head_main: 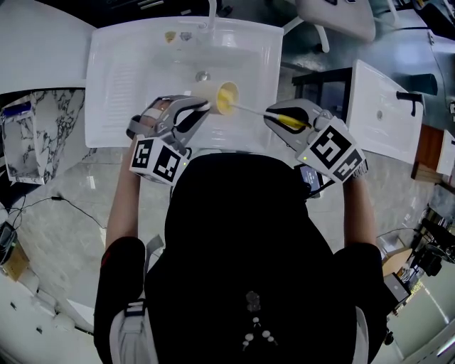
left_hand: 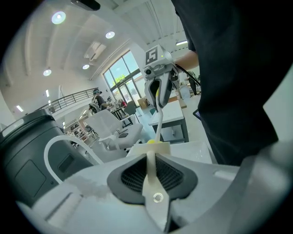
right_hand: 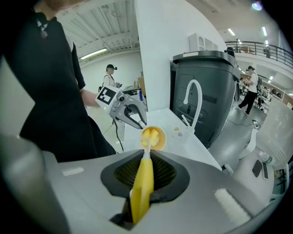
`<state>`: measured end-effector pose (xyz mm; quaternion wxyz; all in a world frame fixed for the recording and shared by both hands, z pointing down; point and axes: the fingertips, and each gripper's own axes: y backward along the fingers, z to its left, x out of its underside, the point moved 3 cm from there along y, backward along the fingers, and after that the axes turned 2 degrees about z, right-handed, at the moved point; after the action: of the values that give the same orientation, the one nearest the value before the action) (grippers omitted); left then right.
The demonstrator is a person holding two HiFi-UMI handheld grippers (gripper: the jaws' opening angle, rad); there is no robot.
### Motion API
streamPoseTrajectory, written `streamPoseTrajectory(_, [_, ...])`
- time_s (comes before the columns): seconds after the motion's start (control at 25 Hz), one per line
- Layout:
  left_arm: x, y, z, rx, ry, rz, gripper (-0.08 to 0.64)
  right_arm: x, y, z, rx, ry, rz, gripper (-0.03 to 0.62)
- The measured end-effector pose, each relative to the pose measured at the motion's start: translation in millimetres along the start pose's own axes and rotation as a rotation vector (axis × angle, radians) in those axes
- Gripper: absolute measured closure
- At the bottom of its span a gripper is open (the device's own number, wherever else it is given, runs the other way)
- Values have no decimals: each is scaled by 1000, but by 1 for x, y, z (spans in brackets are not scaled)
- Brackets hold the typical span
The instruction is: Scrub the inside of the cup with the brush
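Person leans over a white sink (head_main: 117, 78) with a claw in each hand. Left claw (head_main: 202, 107) is clamped on the cup (head_main: 219, 97). In the left gripper view the left claw (left_hand: 153, 157) has both pads pinching the thin cream cup wall (left_hand: 151, 170), one jaw inside and one outside. The cup is held in the air over the sink basin, right of the middle and nearer the sink's near edge than the faucet (head_main: 211, 13) at the far edge. It is tipped on its side with the mouth facing the right claw (head_main: 274, 114). Right claw (right_hand: 145, 157) is closed on the yellow handle of the brush (right_hand: 142, 183). The white stem (head_main: 250, 110) runs from it into the cup mouth, and the yellow brush head sits inside the cup (right_hand: 153, 137). The left claw (right_hand: 137, 119) shows at the cup rim in the right gripper view. The cup touches no part of the sink.
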<state>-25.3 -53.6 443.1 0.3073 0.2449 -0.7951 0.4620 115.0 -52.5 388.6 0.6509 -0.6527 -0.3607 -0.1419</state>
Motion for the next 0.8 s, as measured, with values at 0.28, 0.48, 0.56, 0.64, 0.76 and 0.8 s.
streamPoseTrajectory(0.28, [-12, -17, 5, -71, 166, -54, 503, 19, 18, -16, 22, -72, -57, 549])
streamPoseTrajectory(0.48, [-21, -36, 1, -80, 205, -54, 505, 36, 32, -27, 25, -80, -52, 549])
streamPoseTrajectory(0.56, [-23, -43, -1, -81, 204, -41, 505, 42, 37, -31, 21, -77, -49, 549])
streamPoseTrajectory(0.64, [-23, -47, -2, -86, 211, -26, 505, 45, 41, -36, 16, -77, -55, 549])
streamPoseTrajectory(0.76, [-21, -51, 0, -112, 257, -23, 505, 48, 47, -42, 15, -90, -81, 549])
streamPoseTrajectory(0.8, [-21, -53, 2, -122, 279, -28, 505, 50, 48, -44, 17, -96, -90, 549])
